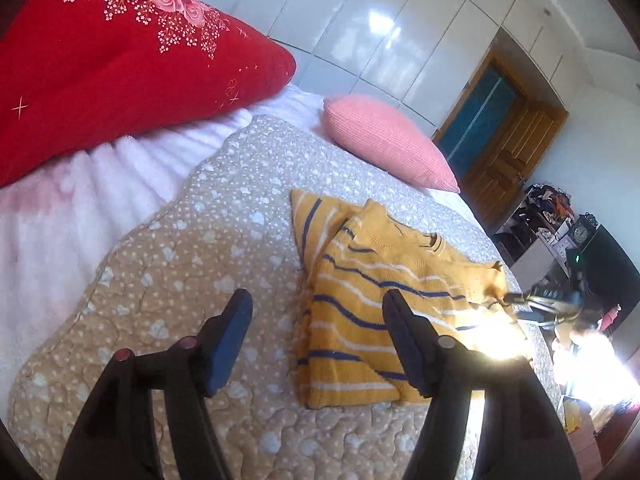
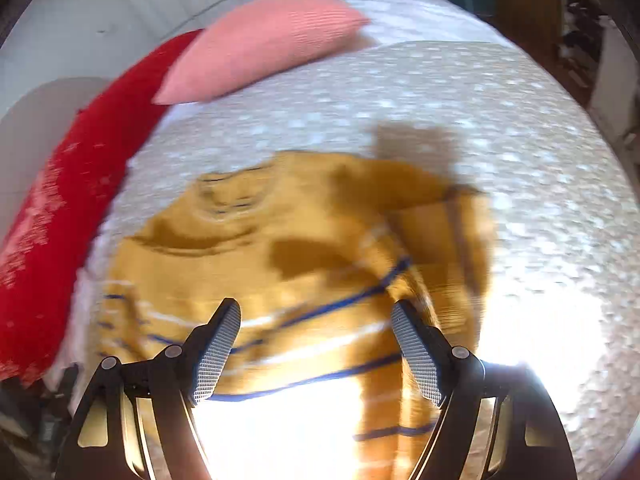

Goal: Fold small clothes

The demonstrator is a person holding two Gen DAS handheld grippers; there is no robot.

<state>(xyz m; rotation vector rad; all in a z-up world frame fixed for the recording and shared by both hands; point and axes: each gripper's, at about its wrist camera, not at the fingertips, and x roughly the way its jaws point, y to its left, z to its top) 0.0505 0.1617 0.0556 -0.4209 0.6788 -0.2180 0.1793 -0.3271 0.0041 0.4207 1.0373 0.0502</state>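
A small yellow sweater (image 1: pixel 360 292) with navy and white stripes lies on the quilted bedspread (image 1: pixel 192 240), partly folded, one sleeve sticking out toward the pillows. My left gripper (image 1: pixel 316 304) is open and empty, just above the sweater's near left edge. The right gripper (image 1: pixel 516 300) shows at the sweater's far right side in the left wrist view. In the right wrist view, which is blurred, the right gripper (image 2: pixel 316 312) is open and empty, hovering over the sweater (image 2: pixel 280 248), collar toward the pillows.
A large red flowered pillow (image 1: pixel 120 60) and a pink pillow (image 1: pixel 384 140) lie at the head of the bed. A white fleece blanket (image 1: pixel 60 216) lies under the quilt. Bright sun glare (image 1: pixel 580 360) washes out the right bed edge. Wardrobes, a wooden door and cluttered shelves stand beyond.
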